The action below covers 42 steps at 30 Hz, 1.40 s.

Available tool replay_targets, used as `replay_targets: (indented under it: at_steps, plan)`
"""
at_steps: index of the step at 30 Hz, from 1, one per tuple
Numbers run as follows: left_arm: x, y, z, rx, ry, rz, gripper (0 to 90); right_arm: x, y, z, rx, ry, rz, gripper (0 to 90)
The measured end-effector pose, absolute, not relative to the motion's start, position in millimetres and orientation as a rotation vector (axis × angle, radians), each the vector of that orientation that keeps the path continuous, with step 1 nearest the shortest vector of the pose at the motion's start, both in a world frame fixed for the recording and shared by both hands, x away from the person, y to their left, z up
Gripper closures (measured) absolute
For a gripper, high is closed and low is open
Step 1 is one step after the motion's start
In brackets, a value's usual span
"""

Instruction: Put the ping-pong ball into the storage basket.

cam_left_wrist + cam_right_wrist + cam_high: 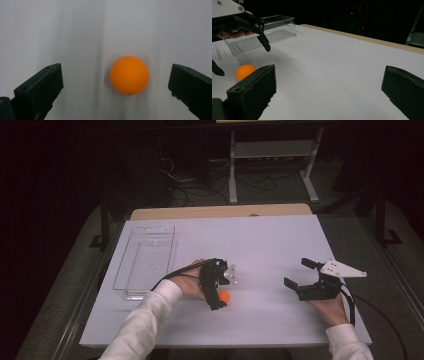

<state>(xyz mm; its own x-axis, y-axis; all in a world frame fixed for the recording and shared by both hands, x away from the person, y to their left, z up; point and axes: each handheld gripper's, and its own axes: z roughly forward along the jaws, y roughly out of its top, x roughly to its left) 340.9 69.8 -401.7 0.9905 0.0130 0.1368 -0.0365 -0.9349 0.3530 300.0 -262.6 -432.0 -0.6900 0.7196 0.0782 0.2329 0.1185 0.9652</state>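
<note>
No legible text, label, brand, number or sign appears on any surface. The orange ball (129,75), the clear plastic bin (145,260) at far left and the white table top (280,245) are unmarked, as far as the dim, soft views allow.

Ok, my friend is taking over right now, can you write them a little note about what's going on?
Left tool: open, pointing down over the orange ball, one jaw on each side, not touching it.
Right tool: open, holding nothing, off to the right above the table.
The ball rests on the table. The clear box sits at the left with nothing visible inside.
Done: nothing gripped yet.
Left: probably close on the ball; perhaps it goes in the box.
</note>
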Motion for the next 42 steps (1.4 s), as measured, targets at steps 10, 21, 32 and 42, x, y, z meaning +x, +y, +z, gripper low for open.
replay_targets:
  at_steps: [10,21,32,42]
  plan:
    - [341.7,68.5,-405.4,2.781,-0.008,0.181,0.0,300.4,-263.0,-432.2,0.925,1.993,1.599,0.0]
    - [342.8,69.0,-412.5,2.790,0.015,0.134,2.1,301.0,-262.9,-432.8,0.925,1.997,1.600,0.0]
    - [343.4,69.3,-415.6,2.809,0.019,0.096,21.2,301.2,-263.2,-432.8,0.925,1.997,1.599,0.0]
    - [343.6,69.9,-415.7,2.815,0.011,0.093,39.6,301.2,-262.9,-433.0,0.928,1.999,1.598,0.0]
